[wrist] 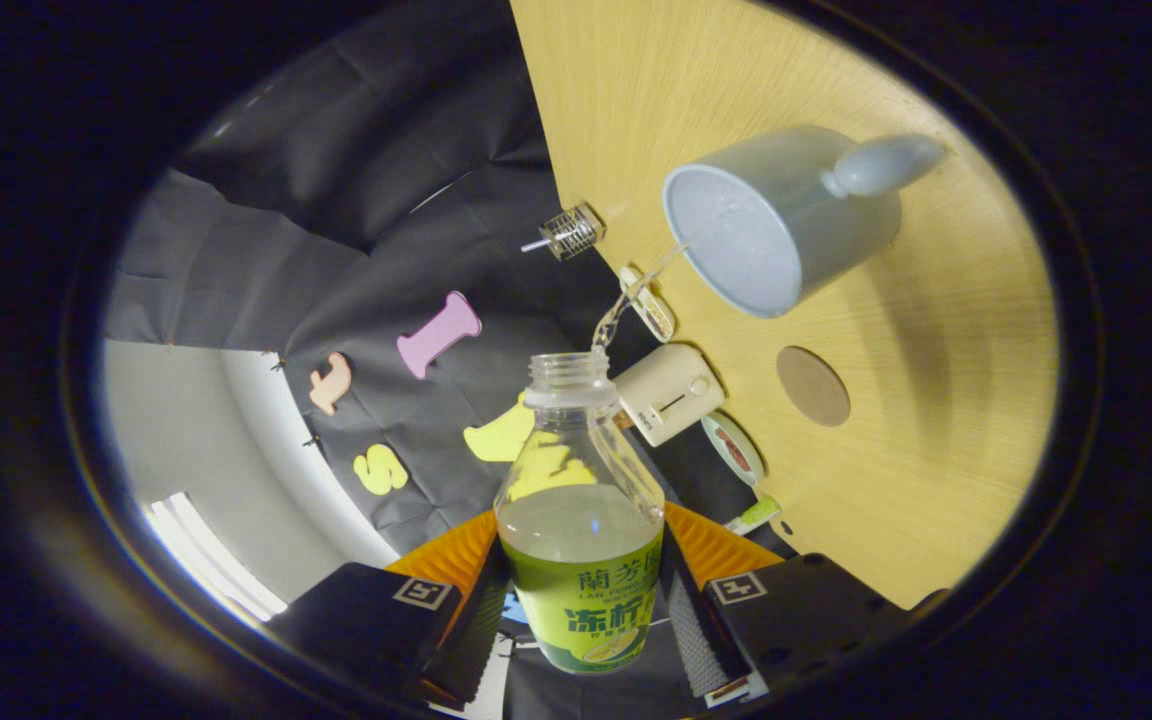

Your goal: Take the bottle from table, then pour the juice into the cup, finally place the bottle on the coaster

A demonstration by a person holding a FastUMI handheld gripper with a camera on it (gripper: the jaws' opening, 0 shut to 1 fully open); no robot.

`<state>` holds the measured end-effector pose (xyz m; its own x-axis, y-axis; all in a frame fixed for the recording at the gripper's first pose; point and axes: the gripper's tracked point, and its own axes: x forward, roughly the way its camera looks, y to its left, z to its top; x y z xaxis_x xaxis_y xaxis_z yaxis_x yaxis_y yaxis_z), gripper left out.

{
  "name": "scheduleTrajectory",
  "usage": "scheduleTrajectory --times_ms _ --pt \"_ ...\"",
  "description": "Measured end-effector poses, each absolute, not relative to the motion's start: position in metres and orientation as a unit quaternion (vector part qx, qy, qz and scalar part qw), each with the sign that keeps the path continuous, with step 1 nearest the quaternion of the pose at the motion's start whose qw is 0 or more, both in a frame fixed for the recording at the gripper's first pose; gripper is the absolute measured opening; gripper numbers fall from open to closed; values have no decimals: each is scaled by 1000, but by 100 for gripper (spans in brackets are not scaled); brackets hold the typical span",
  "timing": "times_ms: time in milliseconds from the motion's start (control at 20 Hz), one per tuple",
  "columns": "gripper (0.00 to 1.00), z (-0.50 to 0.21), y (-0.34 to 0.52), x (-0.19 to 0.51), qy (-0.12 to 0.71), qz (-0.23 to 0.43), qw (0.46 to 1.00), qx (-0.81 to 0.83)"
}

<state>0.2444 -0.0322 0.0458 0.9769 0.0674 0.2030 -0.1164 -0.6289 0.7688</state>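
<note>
While our gripper [586,610] pinches the bottle [582,520] with both fingers on its sides, we judge the pour is in hand: the view is rolled, a thin stream [626,300] arcs from the open neck toward the cup [766,225]. Next we must level the bottle and carry it to the coaster [813,385], just beside the cup, on open table [936,450] well clear of the edge clutter.

I see the bottle [581,500] as clear, glossy plastic with a slick printed label, clamped between my gripper's [581,610] ribbed finger pads [693,630]. The cup [776,215] looks smooth and matt, perhaps glazed ceramic, over a pale wood-grain table [936,420]. The coaster [813,386] looks dull like cork, and the wall [336,230] is creased matt cloth.
</note>
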Motion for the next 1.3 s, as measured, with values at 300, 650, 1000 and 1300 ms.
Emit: scheduleTrajectory --times_ms 300,650,1000,1300 --pt "78 54 -35 246 -21 120 386 914" --pt "78 69 -43 243 -24 121 342 932" --pt "78 95 -60 233 -36 125 307 943" --pt "78 127 -73 224 -43 144 288 946"
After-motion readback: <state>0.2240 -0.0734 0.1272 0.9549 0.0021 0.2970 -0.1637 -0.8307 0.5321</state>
